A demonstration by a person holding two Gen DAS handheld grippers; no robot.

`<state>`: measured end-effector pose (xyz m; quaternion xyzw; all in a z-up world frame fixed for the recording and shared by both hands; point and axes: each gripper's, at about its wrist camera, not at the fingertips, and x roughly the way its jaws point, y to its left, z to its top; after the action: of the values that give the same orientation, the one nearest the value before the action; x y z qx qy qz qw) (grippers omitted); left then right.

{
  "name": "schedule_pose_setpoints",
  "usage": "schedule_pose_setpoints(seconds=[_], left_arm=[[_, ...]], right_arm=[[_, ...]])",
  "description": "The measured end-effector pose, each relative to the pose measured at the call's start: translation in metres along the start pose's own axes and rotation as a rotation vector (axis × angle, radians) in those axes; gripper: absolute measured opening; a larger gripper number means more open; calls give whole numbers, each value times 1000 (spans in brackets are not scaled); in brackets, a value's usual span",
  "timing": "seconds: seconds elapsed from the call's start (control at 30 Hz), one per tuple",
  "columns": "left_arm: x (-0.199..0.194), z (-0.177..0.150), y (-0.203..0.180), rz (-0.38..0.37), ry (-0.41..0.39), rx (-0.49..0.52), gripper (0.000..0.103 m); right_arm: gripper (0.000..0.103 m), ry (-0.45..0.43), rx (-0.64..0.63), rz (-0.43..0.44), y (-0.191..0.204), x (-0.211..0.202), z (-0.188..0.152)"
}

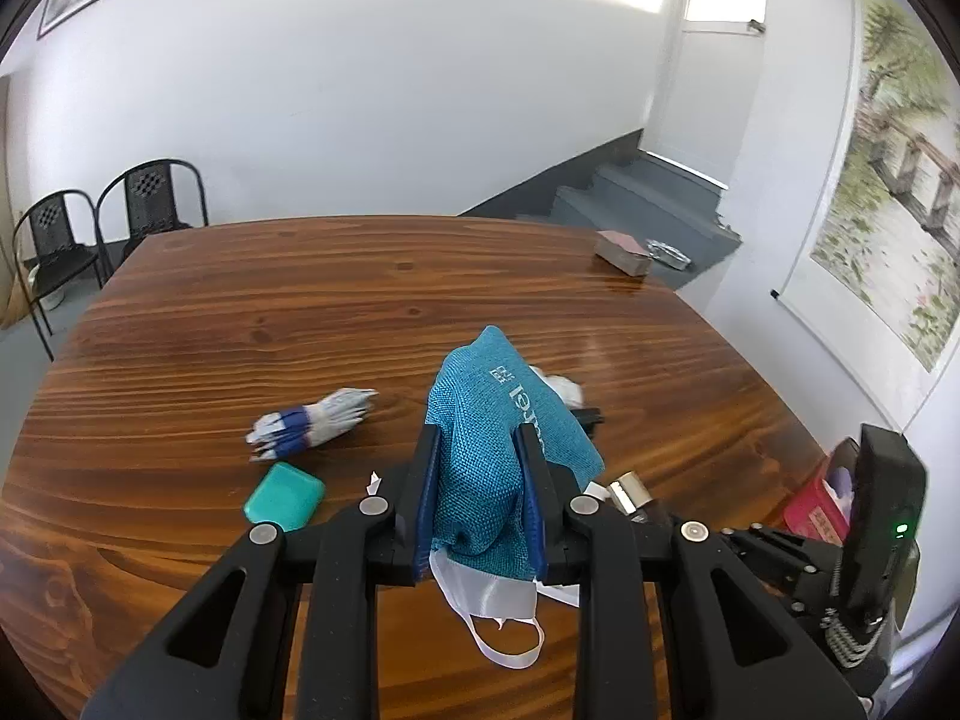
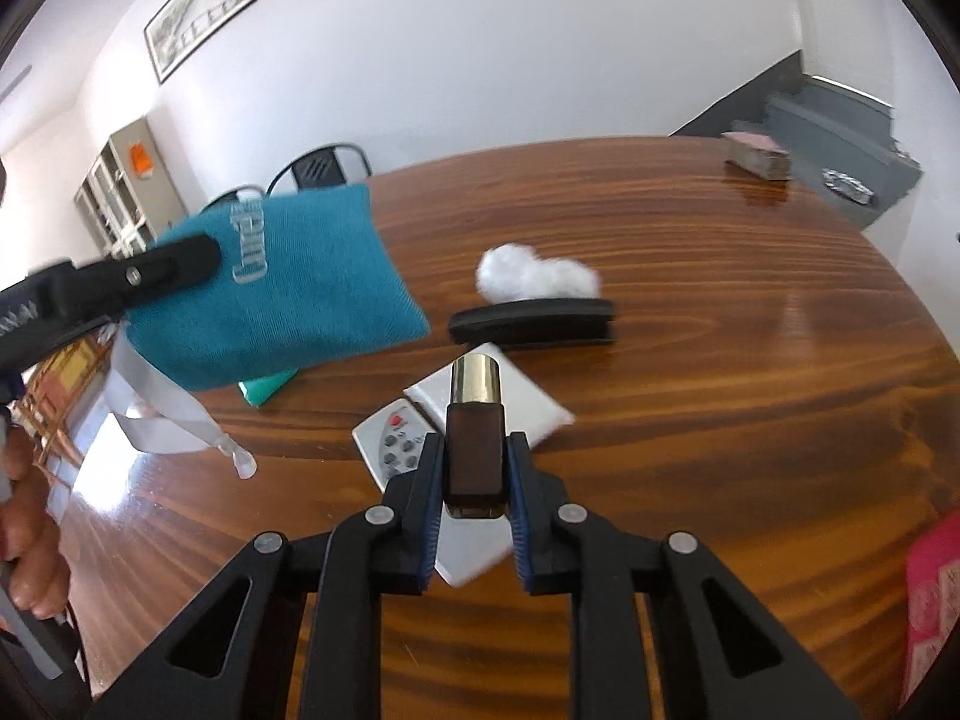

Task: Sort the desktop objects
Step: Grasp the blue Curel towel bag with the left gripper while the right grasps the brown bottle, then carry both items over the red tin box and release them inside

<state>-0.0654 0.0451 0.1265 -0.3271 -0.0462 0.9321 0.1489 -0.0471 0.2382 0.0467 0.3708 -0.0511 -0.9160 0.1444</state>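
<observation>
My left gripper (image 1: 480, 444) is shut on a teal fabric pouch (image 1: 510, 420) with white ribbons hanging from it, held above the wooden table (image 1: 240, 312). The pouch also shows in the right wrist view (image 2: 282, 300), with the left gripper's finger on it. My right gripper (image 2: 475, 450) is shut on a small brown bottle with a gold cap (image 2: 475, 420), held above a white remote (image 2: 393, 438) and a white flat card (image 2: 528, 408). A white cotton ball (image 2: 534, 276), a black case (image 2: 534, 318), a teal soap box (image 1: 285, 498) and a grey-and-blue bundle (image 1: 312, 423) lie on the table.
A pink-topped box (image 1: 624, 251) sits at the table's far right corner. A red box (image 1: 816, 504) stands at the right edge, also pink in the right wrist view (image 2: 933, 600). Black chairs (image 1: 120, 210) stand beyond the far left. Grey steps (image 1: 648, 192) lie behind the table.
</observation>
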Motion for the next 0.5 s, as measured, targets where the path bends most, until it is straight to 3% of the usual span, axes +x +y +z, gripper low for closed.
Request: schedule_pose_setpoints(seconds=[0.5], left_arm=[[-1,-20,-104,-172,40,132,26]], right_arm=[[22,-169,153,-121,-75,-114,-43]])
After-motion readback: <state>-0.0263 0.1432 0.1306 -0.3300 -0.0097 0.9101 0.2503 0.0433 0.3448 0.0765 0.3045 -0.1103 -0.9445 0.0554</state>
